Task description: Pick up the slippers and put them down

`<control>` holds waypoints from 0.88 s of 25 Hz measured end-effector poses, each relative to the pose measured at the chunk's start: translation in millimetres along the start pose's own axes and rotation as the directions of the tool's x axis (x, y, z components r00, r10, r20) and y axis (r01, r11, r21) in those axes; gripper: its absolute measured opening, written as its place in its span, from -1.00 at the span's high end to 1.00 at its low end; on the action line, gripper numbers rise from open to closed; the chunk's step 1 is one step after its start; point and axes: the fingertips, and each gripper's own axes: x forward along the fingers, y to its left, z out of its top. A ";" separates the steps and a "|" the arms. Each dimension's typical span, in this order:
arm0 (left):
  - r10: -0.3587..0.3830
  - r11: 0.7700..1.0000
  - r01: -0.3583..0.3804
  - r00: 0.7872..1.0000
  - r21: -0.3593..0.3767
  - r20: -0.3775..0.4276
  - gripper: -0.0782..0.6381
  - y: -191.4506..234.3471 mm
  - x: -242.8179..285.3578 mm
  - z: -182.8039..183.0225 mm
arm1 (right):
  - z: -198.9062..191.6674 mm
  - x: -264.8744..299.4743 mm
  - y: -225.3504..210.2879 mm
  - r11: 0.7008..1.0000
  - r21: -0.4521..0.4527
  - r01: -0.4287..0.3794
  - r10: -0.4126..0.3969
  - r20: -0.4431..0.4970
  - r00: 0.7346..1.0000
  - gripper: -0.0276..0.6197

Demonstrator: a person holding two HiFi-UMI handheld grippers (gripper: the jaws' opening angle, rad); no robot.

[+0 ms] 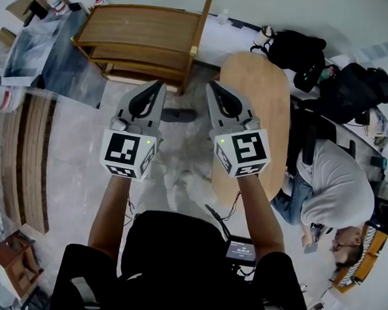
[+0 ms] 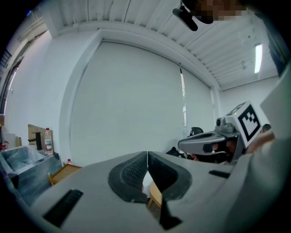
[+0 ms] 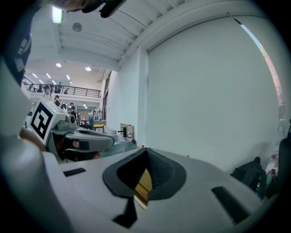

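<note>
Grey plastic and black ribbed pads make up both tools, and each is pressed together with nothing pinched. In the left gripper view the left gripper (image 2: 148,155) has its pad tips meeting in a thin seam. Only a sliver of pale floor and wood shows through the gap lower down. In the right gripper view the right gripper (image 3: 146,151) is closed the same way, with a strip of yellow wood visible behind the pads.

From the head view, the left gripper (image 1: 161,85) and the right gripper (image 1: 211,84) are held side by side, near each other but apart. Both point away from the person, roughly level, and are well clear of the floor. Each marker cube faces up toward the camera.

A dark flat oval that appears to be a slipper (image 1: 179,115) lies on the pale mottled floor (image 1: 76,150). It shows in the gap between the two tools, just near of a wooden rack (image 1: 142,36). Neither tool touches it. It is too small to tell whether a second one lies there.

An oval wooden board (image 1: 266,103) lies to the right. Beyond it a person in a grey shirt (image 1: 332,192) sits on the floor, with black bags (image 1: 330,74) further off.
</note>
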 end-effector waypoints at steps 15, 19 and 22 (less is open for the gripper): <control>0.029 0.998 -0.034 0.997 0.060 0.078 0.76 -68.9 -87.2 40.6 | 42.5 -96.4 40.3 0.999 -0.027 -0.016 0.019 0.103 0.994 0.92; 0.024 0.998 -0.029 0.996 0.063 0.086 0.76 -77.3 -102.2 48.9 | 54.4 -107.9 53.2 0.999 -0.031 -0.021 0.024 0.124 0.992 0.92; 0.014 0.998 -0.020 0.996 0.066 0.088 0.76 -79.6 -112.6 51.6 | 61.8 -114.0 63.1 0.999 -0.036 -0.016 0.021 0.138 0.990 0.92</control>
